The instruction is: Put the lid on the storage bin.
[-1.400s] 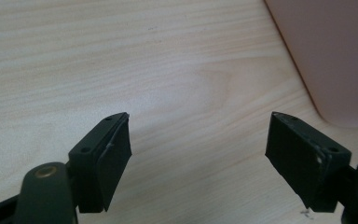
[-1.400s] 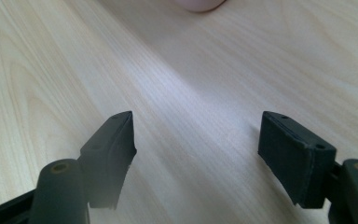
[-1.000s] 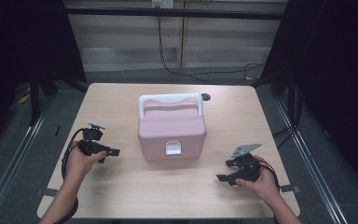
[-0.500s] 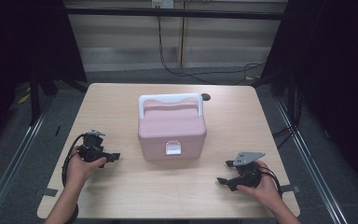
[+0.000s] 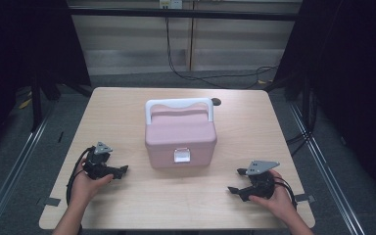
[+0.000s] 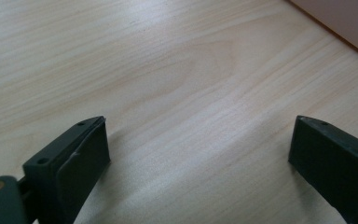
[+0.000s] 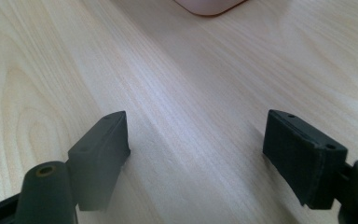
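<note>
A pink lidded box [image 5: 180, 137] with a white handle and a white front latch stands at the middle of the wooden table [image 5: 127, 107]. My left gripper [image 5: 121, 171] is low over the table to the box's left, jaws pointing at it; they have just been opening and stand open with nothing between them. In the left gripper view the left gripper [image 6: 200, 126] frames bare wood, with a box corner [image 6: 349, 18] at top right. My right gripper [image 5: 236, 181] is right of the box near the front edge, open and empty. In the right gripper view the right gripper [image 7: 196, 119] spans bare wood below the box edge [image 7: 209, 5].
A small dark round object [image 5: 216, 102] lies on the table behind the box. Black cables [image 5: 210, 78] run across the floor beyond the far edge. Dark frame posts [image 5: 36, 98] flank the table. Bits of tape [image 5: 53, 201] mark the front corners.
The left hand has come down and nearer the front edge with its gripper. The right hand has shifted only slightly toward the front edge. The box has not moved.
</note>
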Tool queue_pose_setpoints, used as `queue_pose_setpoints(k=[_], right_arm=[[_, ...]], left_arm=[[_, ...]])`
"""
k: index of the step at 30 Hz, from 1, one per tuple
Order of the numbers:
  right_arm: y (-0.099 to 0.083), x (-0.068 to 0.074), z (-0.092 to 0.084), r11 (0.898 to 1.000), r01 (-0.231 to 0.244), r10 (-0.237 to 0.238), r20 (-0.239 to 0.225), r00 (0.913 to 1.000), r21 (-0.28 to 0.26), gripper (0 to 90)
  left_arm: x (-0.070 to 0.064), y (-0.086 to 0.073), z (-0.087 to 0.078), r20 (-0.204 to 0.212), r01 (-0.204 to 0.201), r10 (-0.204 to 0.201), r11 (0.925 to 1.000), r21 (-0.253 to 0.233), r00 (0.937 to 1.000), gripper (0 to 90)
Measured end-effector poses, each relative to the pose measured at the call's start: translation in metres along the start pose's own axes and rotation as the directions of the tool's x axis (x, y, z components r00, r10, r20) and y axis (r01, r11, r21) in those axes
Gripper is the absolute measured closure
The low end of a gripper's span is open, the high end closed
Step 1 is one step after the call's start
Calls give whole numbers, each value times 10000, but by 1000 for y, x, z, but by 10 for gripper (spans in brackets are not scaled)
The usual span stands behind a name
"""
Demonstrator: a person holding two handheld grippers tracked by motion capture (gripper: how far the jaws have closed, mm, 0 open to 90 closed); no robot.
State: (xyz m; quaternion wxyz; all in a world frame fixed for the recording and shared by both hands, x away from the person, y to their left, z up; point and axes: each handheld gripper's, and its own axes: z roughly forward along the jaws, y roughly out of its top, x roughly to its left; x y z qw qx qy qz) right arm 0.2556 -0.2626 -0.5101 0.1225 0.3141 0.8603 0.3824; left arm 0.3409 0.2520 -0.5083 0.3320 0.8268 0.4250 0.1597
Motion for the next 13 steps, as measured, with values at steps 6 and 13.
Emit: queue_pose_setpoints(k=[6,13], right_arm=[[0,0,0,10000,-1,1,2,10000,-3,218],[0,0,0,10000,6,-6,3,10000,-2,218]], left_arm=[[1,-3,1,-40,50,-51,9997,-222,10000,10],[1,-2,1,-49,-51,50,9998,-180,10000,1]])
